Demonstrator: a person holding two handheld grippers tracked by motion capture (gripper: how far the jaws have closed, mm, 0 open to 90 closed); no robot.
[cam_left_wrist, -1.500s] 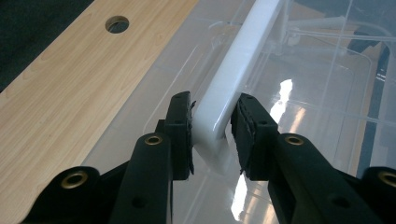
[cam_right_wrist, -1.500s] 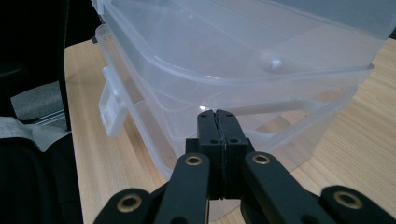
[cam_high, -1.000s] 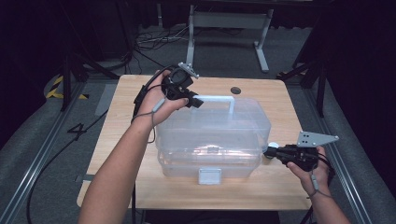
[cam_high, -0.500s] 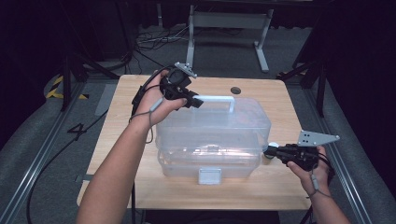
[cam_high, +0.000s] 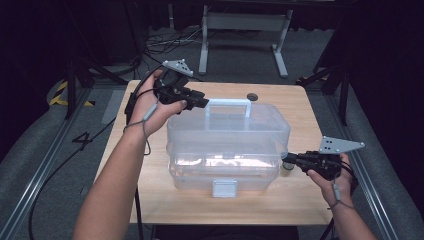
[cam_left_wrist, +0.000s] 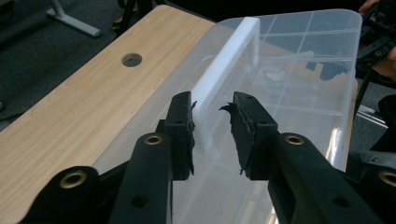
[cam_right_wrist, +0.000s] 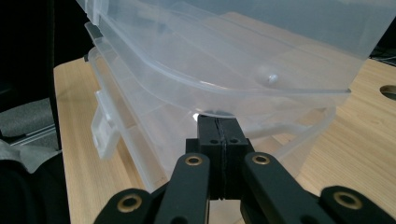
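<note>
Left gripper (cam_high: 200, 103) sits at the left end of the white handle (cam_high: 228, 104) on the clear plastic box (cam_high: 227, 145), seen from the high view; the box stands in the middle of the wooden table (cam_high: 125, 150). Right gripper (cam_high: 292, 160) touches the box's right side, low down. Through the left gripper view, the left gripper (cam_left_wrist: 212, 123) has its jaws parted around the handle (cam_left_wrist: 224, 70), a gap on either side; they have just been closing. Through the right gripper view, the right gripper (cam_right_wrist: 218, 128) has its jaws pressed together, tips against the box (cam_right_wrist: 210, 60) under its lid edge.
</note>
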